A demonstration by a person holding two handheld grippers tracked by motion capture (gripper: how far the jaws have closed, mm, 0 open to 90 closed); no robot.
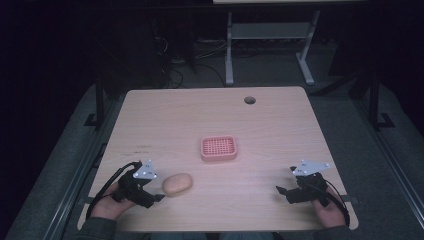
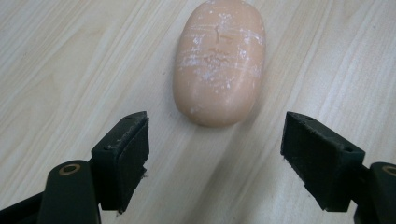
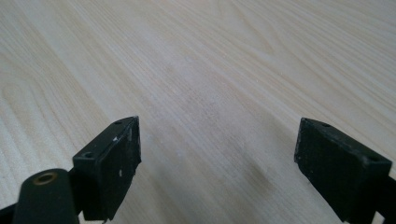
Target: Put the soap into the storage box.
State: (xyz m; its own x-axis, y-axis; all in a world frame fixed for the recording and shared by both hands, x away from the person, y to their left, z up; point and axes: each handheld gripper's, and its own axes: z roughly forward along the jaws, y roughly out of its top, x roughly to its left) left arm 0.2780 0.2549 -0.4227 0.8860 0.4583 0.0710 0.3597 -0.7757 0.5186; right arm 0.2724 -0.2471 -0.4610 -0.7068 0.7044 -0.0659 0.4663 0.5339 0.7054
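Left gripper (image 1: pixel 159 192) at a soap (image 1: pixel 177 184), jaws released, on a wooden counter (image 1: pixel 210 115).

From left to right: left gripper low at the counter's near left, jaws spread wide and empty, aimed at the soap just ahead; soap flat on the wood, lengthwise between the line of the jaws but past their tips (image 2: pixel 218 63), untouched; pink dish (image 1: pixel 218 148) near mid-counter, beyond and to the right of the soap, apart from it; right gripper (image 1: pixel 284 191) at the near right, well apart, jaws released over bare wood.
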